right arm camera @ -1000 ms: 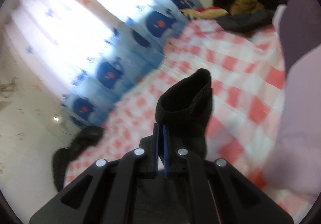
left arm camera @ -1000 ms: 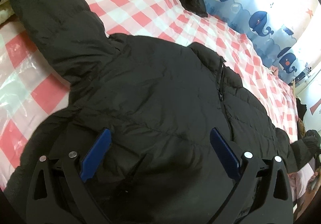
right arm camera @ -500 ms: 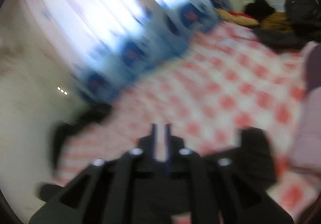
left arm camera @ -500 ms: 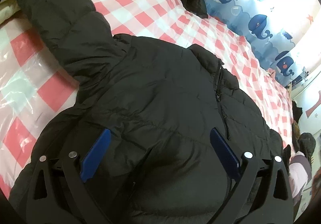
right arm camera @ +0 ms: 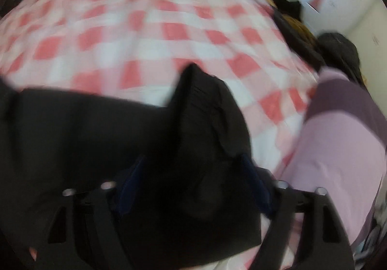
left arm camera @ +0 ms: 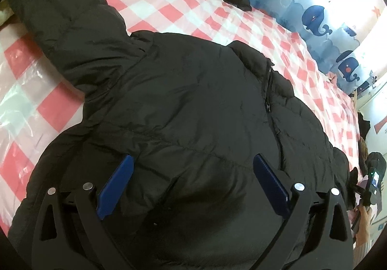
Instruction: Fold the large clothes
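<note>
Tongs (left arm camera: 192,184) over puffy quilted black jacket (left arm camera: 193,100)

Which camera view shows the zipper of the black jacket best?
The left wrist view: the zipper runs sharply down the black jacket, unobstructed. The right wrist view is blurred and shows only a dark jacket fold, no zipper.
</note>
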{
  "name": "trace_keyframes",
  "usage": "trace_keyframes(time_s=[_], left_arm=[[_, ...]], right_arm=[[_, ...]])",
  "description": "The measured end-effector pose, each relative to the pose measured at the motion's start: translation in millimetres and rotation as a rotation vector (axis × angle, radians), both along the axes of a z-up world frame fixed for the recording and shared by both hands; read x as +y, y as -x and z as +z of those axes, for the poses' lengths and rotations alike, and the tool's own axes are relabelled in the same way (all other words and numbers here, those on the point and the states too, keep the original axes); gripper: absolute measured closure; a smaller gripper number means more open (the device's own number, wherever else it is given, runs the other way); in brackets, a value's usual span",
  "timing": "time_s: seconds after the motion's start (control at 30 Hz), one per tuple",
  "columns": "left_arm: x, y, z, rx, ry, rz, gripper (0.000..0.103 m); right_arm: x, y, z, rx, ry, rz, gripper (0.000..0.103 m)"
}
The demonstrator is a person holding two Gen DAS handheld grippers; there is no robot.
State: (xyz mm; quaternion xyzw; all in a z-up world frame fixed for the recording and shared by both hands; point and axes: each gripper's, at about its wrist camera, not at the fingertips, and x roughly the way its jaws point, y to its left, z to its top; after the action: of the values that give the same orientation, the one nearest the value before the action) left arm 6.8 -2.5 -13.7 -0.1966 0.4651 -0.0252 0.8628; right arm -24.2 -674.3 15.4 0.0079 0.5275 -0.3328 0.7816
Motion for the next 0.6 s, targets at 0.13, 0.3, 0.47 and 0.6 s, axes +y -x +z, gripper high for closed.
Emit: trace_keyframes(time_s=[0.13, 0.3, 0.47, 0.6], left_arm=[[2.8, -0.7, -0.2, -0.002, 0.009, 0.014, 0.008], [3.3, -0.3, 2.3, -0.012, 0.005, 0.012, 0.008], [1.1, 0.3, 8.3, -0.034, -0.045, -0.009, 0.008], [-1.2, 7.4, 25.1, -0.102, -0.109, -0.031, 0.008]], right_arm=[[-51.7, 48.0, 21.1, -0.352, -0.317, -0.178, 0.09], [-83.6, 118.1, 84.3, -0.834, -0.601, -0.22, 0.091], [-83.7, 150.7, 131.8, -1.135, -0.755, -0.192, 0.092], [-59.2, 141.1, 158.9, -1.203, -0.799, -0.124, 0.092]])
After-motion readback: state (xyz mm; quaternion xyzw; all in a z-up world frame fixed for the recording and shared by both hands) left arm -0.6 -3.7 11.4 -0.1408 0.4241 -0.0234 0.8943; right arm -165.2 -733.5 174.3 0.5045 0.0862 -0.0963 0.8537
